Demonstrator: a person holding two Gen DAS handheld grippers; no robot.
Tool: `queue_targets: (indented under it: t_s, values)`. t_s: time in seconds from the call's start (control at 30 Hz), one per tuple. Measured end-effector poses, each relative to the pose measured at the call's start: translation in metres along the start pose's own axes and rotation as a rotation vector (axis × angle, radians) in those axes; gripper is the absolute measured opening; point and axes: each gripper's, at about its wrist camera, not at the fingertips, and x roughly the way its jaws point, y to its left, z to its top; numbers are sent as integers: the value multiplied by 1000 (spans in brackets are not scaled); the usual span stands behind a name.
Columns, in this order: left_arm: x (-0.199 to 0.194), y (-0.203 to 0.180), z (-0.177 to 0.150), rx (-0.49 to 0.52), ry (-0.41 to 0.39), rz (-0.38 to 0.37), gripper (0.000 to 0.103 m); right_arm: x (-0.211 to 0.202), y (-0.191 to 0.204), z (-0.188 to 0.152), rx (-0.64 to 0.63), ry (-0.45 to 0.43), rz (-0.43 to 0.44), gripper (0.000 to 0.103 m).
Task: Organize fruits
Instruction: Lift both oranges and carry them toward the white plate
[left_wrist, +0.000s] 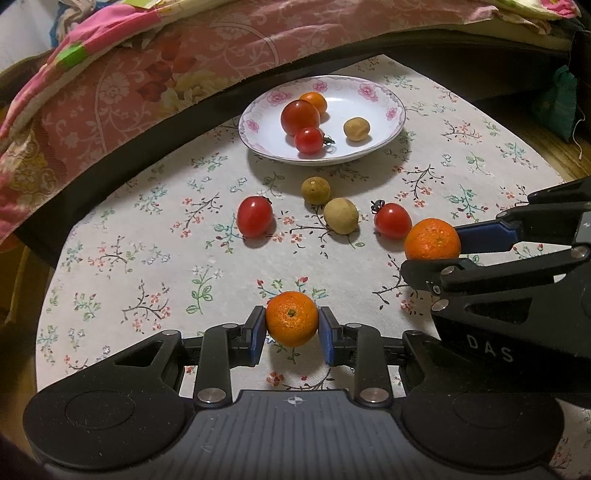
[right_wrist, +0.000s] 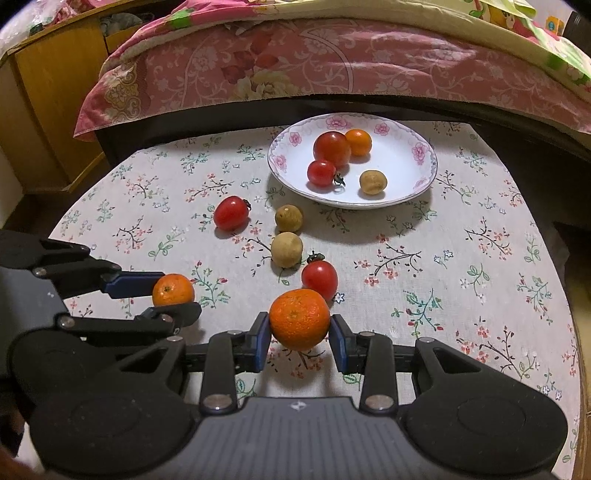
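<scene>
In the left wrist view my left gripper (left_wrist: 291, 325) is shut on a small mandarin (left_wrist: 291, 321) just above the floral tablecloth (left_wrist: 147, 258), blue pads pressing both its sides. To its right, my right gripper (left_wrist: 432, 249) is shut on a larger mandarin (left_wrist: 432, 238). The right wrist view shows the same: right gripper (right_wrist: 299, 332) on the larger mandarin (right_wrist: 299, 317), left gripper (right_wrist: 181, 291) on the small one (right_wrist: 171, 290). Behind stands a white flowered plate (left_wrist: 365, 107) (right_wrist: 402, 177) holding two tomatoes, an orange fruit and a longan.
Loose on the cloth between grippers and plate lie two cherry tomatoes (left_wrist: 255, 216) (left_wrist: 392, 220) and two longans (left_wrist: 315, 190) (left_wrist: 340, 216). A bed with a pink floral quilt (right_wrist: 295, 62) borders the table's far edge. A wooden cabinet (right_wrist: 48, 92) stands at the left.
</scene>
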Motion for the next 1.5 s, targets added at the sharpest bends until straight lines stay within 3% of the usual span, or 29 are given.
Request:
queue_targets:
  t_s: [0.53,1.5]
  values:
    - [5,4,5,-23,9,1,36,4,0,5,8,6,-5,29]
    - [5,7,42,-71,-66,2,36,-3,-19,36,53,-80,-56,29]
